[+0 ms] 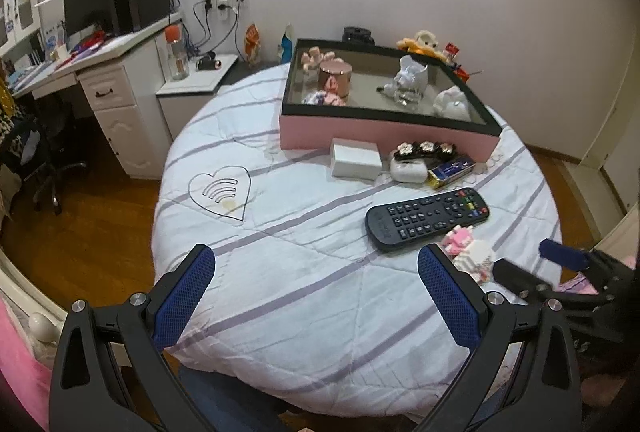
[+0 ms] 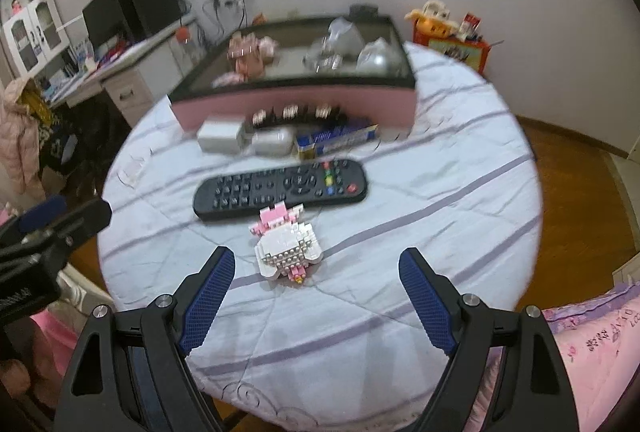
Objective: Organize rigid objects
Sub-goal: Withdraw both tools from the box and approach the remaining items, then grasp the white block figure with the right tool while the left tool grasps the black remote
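Here, both grippers hover over the round bench with jaws spread wide — the left gripper point(image 1: 316, 282) holds nothing, and neither does the right gripper point(image 2: 317, 278). The pink-and-white brick toy point(image 2: 289, 246) lies mid-frame in the right view, just ahead of the right jaws, touching the black remote point(image 2: 280, 189) behind it. Farther back sits the pink tray point(image 1: 384, 136) — trinkets inside.

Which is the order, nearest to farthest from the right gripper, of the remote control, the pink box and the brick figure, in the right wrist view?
From the right gripper:
1. Brick figure, just ahead, slightly left.
2. Remote control, behind the figure.
3. Pink box, at the far side.
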A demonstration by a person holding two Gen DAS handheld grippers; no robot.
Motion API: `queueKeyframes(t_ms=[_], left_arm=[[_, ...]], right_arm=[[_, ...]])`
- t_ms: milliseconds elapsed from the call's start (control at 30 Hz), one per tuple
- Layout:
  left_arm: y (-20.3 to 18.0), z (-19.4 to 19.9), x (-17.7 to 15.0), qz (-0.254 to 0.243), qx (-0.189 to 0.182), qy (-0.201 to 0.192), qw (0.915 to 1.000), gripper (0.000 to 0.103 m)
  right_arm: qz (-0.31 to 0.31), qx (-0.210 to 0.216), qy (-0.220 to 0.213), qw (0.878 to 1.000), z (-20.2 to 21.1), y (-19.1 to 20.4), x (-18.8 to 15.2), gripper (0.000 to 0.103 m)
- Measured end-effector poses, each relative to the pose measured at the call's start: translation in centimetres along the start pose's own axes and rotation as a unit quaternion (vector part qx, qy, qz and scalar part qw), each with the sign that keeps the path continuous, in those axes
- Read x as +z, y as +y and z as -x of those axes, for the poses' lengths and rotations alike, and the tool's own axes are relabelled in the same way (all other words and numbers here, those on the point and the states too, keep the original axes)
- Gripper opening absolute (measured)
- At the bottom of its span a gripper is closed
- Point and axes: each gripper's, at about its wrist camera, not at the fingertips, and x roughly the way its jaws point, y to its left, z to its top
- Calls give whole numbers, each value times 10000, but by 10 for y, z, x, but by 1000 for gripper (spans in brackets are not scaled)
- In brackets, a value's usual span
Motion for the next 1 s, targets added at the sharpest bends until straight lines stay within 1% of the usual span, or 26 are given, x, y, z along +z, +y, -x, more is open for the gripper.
queueKeyframes(t_ms=[167, 267, 367, 400, 433, 467, 500, 633, 700, 800, 867, 900, 1000], left_arm=[[-1, -19, 1, -54, -25, 136, 9999, 103], [-3, -28, 2, -72, -65, 205, 9997, 103], [-6, -34, 3, -116, -117, 252, 9995, 103], [-7, -35, 3, -137, -136, 263, 9995, 102], [-9, -37, 3, -162, -160, 271, 9994, 102], [-10, -39, 4, -186, -180, 280, 9993, 102], [-12, -41, 4, -207, -197, 288, 9992, 102], [-20, -46, 6, -354, -401, 297, 9981, 102], [-26, -50, 8, -523, -554, 288, 9967, 102], [-39, -59, 15, -962, -729, 287, 9923, 102], [-49, -69, 19, -1318, -848, 338, 9871, 102], [-55, -75, 21, -1519, -960, 386, 9830, 102], [-71, -86, 24, -2086, -1091, 436, 9709, 102]], right_arm=[[76, 67, 295, 9995, -35, 3, -1, 86], [162, 79, 317, 9993, -45, 6, -2, 85], [303, -48, 271, 9992, -52, 9, -1, 85], [367, -78, 243, 9990, -52, 10, -1, 78], [446, -115, 223, 9987, -52, 12, -1, 66], [492, -142, 210, 9985, -51, 13, -1, 59], [541, -158, 190, 9982, -49, 12, -1, 45], [492, -34, 193, 9986, -45, 5, 0, 46], [432, -28, 183, 9989, -43, 1, 2, 46], [371, -114, 169, 9991, -39, -6, 5, 46], [300, -179, 155, 9993, -36, -13, 7, 46], [252, -214, 156, 9993, -35, -17, 8, 46], [199, -309, 138, 9992, -33, -23, 9, 46]])
